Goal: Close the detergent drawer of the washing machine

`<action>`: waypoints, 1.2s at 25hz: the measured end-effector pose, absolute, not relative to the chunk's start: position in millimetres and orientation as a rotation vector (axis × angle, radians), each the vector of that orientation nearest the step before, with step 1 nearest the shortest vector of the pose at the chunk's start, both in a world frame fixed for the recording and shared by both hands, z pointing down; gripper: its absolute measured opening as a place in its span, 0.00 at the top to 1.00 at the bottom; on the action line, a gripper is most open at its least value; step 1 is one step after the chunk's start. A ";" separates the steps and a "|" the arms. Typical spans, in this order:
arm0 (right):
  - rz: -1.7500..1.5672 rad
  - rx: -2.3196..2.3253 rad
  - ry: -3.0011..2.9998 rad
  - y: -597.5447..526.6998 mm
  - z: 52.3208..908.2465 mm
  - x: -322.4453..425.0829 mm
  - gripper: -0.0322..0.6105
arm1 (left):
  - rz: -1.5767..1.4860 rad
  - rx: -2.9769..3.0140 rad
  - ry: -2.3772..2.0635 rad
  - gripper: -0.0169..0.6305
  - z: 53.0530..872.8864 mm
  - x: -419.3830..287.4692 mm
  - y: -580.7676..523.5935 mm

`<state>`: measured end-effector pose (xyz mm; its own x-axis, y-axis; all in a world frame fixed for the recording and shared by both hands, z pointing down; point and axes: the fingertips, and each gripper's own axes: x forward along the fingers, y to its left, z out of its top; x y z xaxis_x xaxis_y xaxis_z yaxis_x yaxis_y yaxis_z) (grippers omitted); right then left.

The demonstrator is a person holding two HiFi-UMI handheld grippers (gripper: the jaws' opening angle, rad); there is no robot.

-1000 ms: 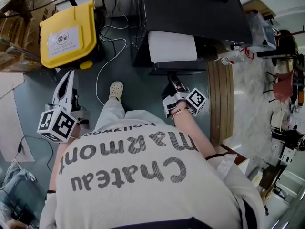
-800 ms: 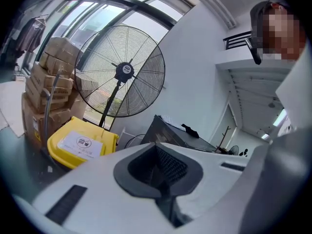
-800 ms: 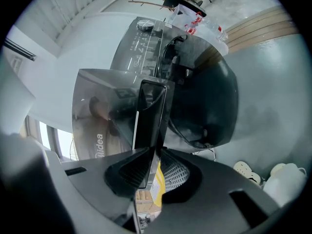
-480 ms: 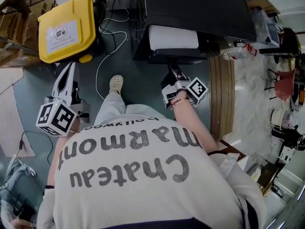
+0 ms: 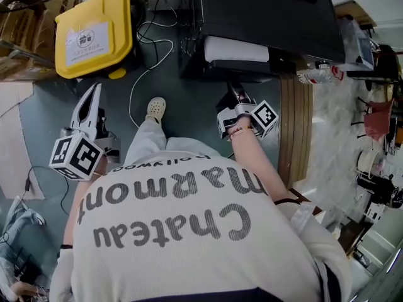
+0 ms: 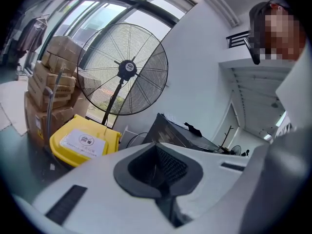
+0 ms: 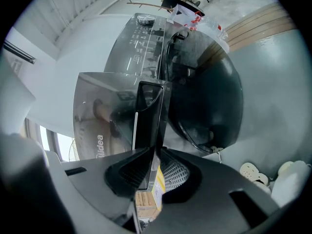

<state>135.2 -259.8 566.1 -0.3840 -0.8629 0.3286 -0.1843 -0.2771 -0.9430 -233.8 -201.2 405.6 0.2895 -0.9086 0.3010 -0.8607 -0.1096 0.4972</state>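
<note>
The dark washing machine (image 5: 264,11) stands ahead of me, and its detergent drawer (image 5: 236,49) sticks out a short way, white top showing. My right gripper (image 5: 234,93) reaches to the drawer's front. In the right gripper view the drawer's dark front panel (image 7: 148,116) runs upright between the pads, and the right gripper (image 7: 151,167) is shut on its edge. The machine's round door (image 7: 209,101) lies to the right of the panel. My left gripper (image 5: 94,90) hangs over the floor at the left, well away from the machine. It (image 6: 163,182) is shut on nothing.
A yellow bin (image 5: 94,36) and stacked cardboard boxes (image 5: 25,17) sit at the left, with cables (image 5: 151,49) on the floor by the machine. A large fan (image 6: 124,69) stands behind the bin. A wooden strip (image 5: 293,124) borders the right. My shoe (image 5: 155,109) is below the drawer.
The drawer has slid further into the machine, so less of its white top shows. My right gripper went toward the machine with it. The left gripper stayed put.
</note>
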 end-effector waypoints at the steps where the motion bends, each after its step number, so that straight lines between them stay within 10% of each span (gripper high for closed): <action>1: -1.713 -1.319 1.446 -260.2 565.3 134.5 0.82 | -0.107 1.967 -1.580 0.96 406.2 -234.7 -199.7; 30: -1.708 -1.294 1.395 -295.8 560.4 119.8 0.82 | -0.066 1.960 -1.561 0.96 415.7 -245.3 -236.8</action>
